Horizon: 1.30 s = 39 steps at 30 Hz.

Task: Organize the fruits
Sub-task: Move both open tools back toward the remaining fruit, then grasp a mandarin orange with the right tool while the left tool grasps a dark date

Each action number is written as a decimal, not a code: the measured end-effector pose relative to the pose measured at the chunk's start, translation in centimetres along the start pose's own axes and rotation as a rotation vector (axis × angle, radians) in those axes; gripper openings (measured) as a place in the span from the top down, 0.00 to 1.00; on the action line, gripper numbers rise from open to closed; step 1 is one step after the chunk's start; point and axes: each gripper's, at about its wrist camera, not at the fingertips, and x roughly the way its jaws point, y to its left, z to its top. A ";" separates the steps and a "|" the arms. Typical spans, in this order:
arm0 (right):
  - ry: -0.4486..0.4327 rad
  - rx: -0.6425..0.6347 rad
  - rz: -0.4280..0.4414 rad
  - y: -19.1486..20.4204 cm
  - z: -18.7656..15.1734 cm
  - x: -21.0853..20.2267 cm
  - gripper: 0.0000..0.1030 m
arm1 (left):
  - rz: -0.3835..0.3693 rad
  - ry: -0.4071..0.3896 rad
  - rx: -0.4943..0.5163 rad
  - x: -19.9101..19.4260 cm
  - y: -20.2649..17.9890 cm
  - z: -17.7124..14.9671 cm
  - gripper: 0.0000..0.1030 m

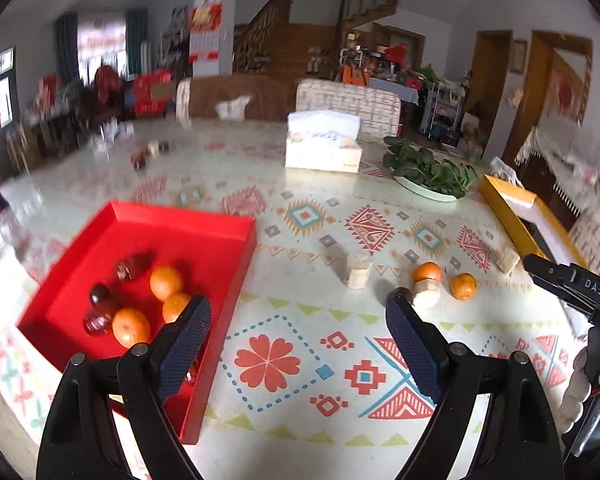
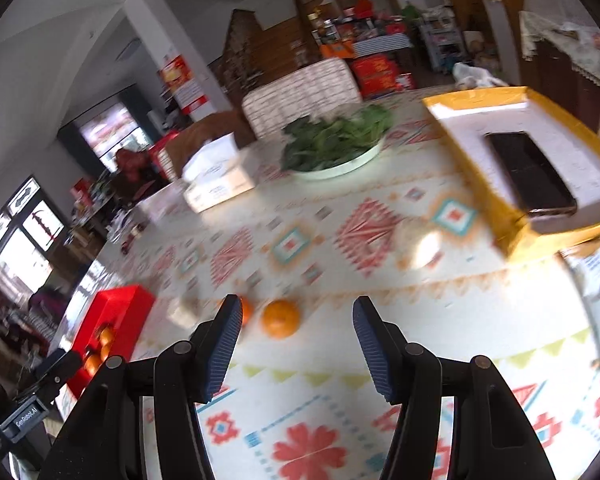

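Three round oranges [image 1: 165, 282] inside shallow red cardboard tray [image 1: 188, 224], left of frame | two loose oranges [image 1: 463, 286] on patterned surface [image 1: 300, 336], centre-right | left gripper [image 1: 299, 334] fingers wide, empty | right gripper [image 2: 296, 346] fingers apart, empty.

A large surface [image 1: 300, 184] wears a pale cloth with red and teal geometric prints. Beyond it stand covered chairs [image 1: 348, 100], a wooden staircase [image 1: 364, 0], white walls, wooden doorways [image 1: 492, 80] and bright curtained windows [image 1: 100, 44] at left.
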 end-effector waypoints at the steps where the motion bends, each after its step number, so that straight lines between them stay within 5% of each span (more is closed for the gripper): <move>1: 0.005 0.004 -0.008 -0.3 0.3 0.2 0.39 | -0.015 0.014 -0.016 0.5 0.5 0.0 0.14; 6: 0.105 -0.075 0.002 1.5 0.2 3.5 0.40 | -0.078 0.038 -0.003 2.1 0.3 -0.5 0.14; 9: 0.175 -0.165 -0.045 3.3 -0.4 6.5 0.51 | -0.141 0.037 0.051 2.8 -0.7 -0.7 0.14; 11: 0.202 -0.189 -0.057 3.8 -0.7 7.8 0.56 | -0.201 0.034 0.092 3.3 -1.5 -0.7 0.25; 14: 0.216 -0.210 -0.069 4.0 -0.9 8.7 0.57 | -0.243 0.071 0.141 5.1 -2.9 -0.6 0.39; 30: 0.224 -0.186 -0.030 3.0 -0.7 8.9 0.65 | -0.348 0.217 0.346 11.9 -8.9 -0.4 0.43; 32: 0.228 -0.173 -0.019 2.8 -0.7 8.8 0.65 | -0.356 0.237 0.361 12.6 -9.2 -0.4 0.57; 39: 0.220 -0.153 -0.011 2.5 -0.6 8.4 0.65 | -0.323 0.228 0.378 13.3 -9.0 -0.2 0.76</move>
